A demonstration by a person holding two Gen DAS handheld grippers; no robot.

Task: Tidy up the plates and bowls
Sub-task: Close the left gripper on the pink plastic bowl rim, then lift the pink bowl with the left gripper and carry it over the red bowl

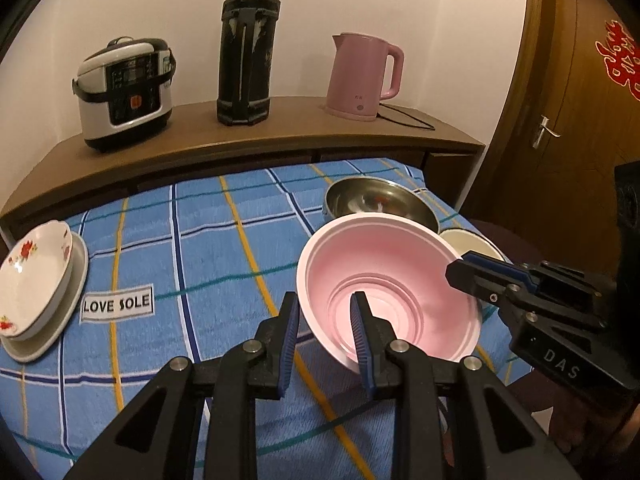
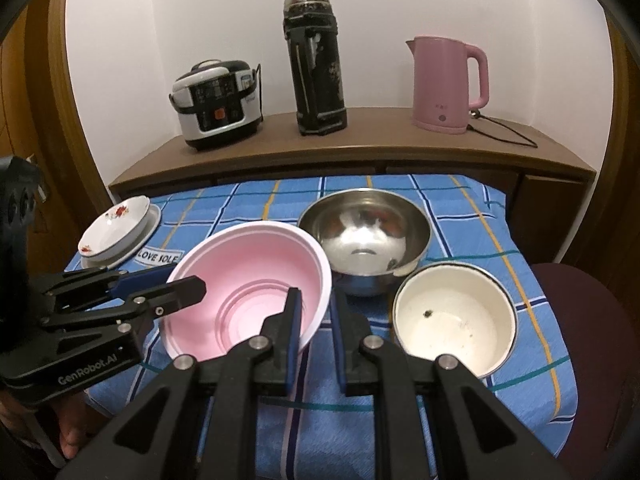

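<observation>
While two handheld grippers pinch opposite sides of its rim, a pink bowl (image 2: pixel 256 280) hangs tilted just above a blue plaid cloth (image 1: pixel 180 240), near the table's front edge. The left gripper (image 1: pixel 325 332) is closed on the bowl's near-left wall, one pad inside and one outside; the right gripper (image 2: pixel 316 320) is closed on the rim at the opposite side in the same way.

Handling, as a judgement: the pink bowl looks like thin moulded plastic with stepped rings in its base, so probably very light, a little flexible and smooth. A rim pinch suits it, but a hard squeeze could bend the wall, and a single grip might let it swing (two grips steady it). The steel bowl (image 2: pixel 364 236) behind it would likely be stiffer, heavier and slippery. The cream bowl (image 2: pixel 454 316) to its right looks rigid, with a dark speck inside; its material is unclear. The floral dish (image 1: pixel 32 276) at far left is probably ceramic and breakable.

Counts: three bowls on the right half of the cloth, namely one pink, one steel, one cream. At left, one floral dish sits on one plain white plate (image 1: pixel 76 280). On the wooden shelf (image 1: pixel 280 128) behind stand one rice cooker (image 1: pixel 124 92), one dark flask (image 1: pixel 246 48) and one pink kettle (image 1: pixel 360 76).
</observation>
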